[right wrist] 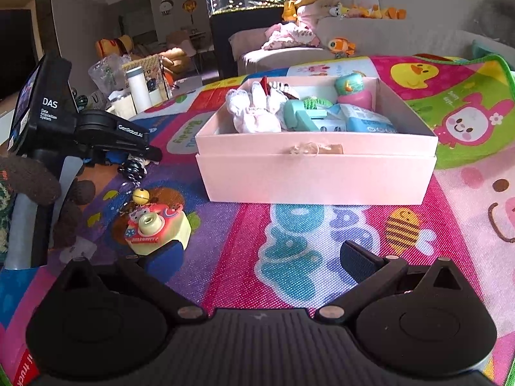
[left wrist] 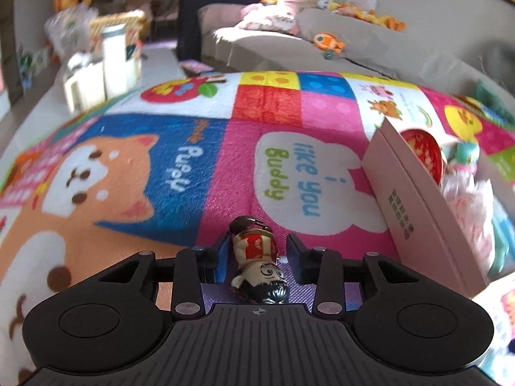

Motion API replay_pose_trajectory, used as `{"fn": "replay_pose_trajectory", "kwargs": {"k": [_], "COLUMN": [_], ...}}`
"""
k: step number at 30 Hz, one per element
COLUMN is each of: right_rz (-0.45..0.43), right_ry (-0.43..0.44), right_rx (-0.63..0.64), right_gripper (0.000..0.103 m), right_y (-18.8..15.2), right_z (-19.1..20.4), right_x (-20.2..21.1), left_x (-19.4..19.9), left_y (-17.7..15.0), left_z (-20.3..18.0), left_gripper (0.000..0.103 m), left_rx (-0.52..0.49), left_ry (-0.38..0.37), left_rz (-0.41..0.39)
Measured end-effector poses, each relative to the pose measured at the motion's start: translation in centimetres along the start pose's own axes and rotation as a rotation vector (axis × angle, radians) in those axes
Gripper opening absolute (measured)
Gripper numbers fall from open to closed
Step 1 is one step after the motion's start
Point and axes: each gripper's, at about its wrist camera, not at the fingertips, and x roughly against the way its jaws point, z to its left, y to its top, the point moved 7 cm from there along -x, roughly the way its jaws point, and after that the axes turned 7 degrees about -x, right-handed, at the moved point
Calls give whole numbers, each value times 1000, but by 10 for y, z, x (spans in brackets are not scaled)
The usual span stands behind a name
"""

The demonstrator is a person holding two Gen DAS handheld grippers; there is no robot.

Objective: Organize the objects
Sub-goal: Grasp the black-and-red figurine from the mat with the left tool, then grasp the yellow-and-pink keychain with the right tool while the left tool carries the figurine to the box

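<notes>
Bright cartoon play mat (right wrist: 322,231) covers the surface. Left tongs (left wrist: 256,254) stand parted around a small bearded figurine (left wrist: 257,263), which touches only the left finger. Right tongs (right wrist: 257,257) gape wide before the pink box (right wrist: 315,173), toy camera (right wrist: 154,228) just beside their left finger.

Pale pink box (right wrist: 315,173), red-and-cream black-haired figurine (left wrist: 257,257), multicoloured cartoon-print mat (left wrist: 225,167)

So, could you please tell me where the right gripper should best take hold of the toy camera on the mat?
Probably across the cream base of the toy camera, one finger on each flat side, coming from above. The base is broad and boxy, while the red top is bumpy. The right gripper is open beside it.
</notes>
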Motion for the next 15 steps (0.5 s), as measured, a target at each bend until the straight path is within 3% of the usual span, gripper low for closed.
{"fn": "replay_pose_trajectory", "kwargs": {"k": [3,7,11,15], "right_rz": [9,47,67,80], "right_ry": [4,5,-24,-42], "right_rx": [-1,14,68,85], "right_gripper": [103,103,103,103], "right_y": [-1,-3,-6,-7], "right_z": [0,2,9,11], "right_x": [-1,-6,-10,-13], "left_x": [12,55,98,110], "left_y": [-10,-48,-88,-104], "left_z": [3,8,22,34], "left_gripper": [37,34,34,34], "left_rx": [-19,-46,-57,-10], "left_ry": [-57,-165,-200,-227], "left_rz": [-9,-11,-39,-101]}}
